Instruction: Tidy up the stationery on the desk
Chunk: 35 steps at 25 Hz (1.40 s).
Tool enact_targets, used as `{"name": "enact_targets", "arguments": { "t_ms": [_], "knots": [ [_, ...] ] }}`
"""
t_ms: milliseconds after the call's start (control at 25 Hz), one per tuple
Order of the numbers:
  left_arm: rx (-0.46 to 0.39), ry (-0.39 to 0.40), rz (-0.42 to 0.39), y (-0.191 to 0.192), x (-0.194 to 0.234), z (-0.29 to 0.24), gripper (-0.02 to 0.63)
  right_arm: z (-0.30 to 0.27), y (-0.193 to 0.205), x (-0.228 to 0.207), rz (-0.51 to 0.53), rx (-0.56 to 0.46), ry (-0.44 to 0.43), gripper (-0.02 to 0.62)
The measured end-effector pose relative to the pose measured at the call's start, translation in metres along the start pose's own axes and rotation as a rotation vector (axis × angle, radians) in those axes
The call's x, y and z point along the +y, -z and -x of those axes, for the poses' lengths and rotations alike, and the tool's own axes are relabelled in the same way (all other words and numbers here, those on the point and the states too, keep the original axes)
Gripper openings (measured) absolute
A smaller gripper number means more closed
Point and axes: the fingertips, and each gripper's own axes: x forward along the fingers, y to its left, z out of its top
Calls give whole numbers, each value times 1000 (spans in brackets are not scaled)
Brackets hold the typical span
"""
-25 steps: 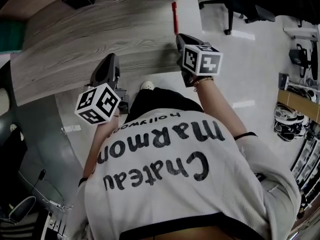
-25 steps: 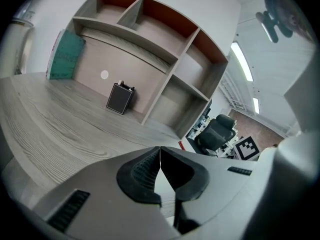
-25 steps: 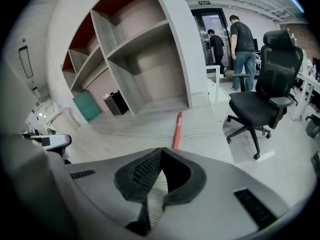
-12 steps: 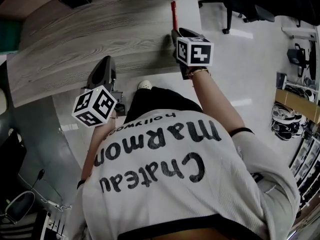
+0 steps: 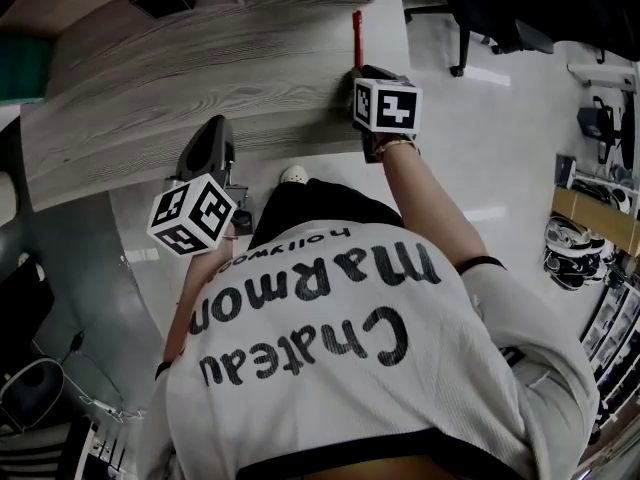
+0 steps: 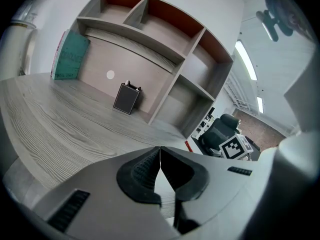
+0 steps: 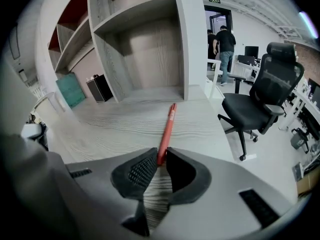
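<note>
One pen [image 7: 167,124] lies near the table's [image 5: 200,78] right edge. Your right gripper's [image 7: 160,155] jaws pinch its near end, while the left gripper's [image 6: 160,153] jaws meet empty. Grasping seems done; lift next, levelly.

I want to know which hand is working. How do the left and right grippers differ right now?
The left gripper has its jaws together, empty; the right gripper clamps the near end of a red pen. The left gripper sits at the desk edge; the right gripper reaches farther over it. Both face the shelves.
</note>
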Motion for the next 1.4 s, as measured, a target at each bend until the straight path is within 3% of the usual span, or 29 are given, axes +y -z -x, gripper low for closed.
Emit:
{"name": "enact_targets", "arguments": {
  "t_ms": [520,1200,1400],
  "knots": [
    [-13,-4,-1,-5,6,2,17,-3,0,-5,-96,-17,-28,55],
    [-92,60,-27,-40,-15,5,17,57,-56,-1,-165,-206,-114,51],
    [-130,59,-33,-52,-20,14,17,77,-79,12,-173,-260,-178,51]
  ]
}}
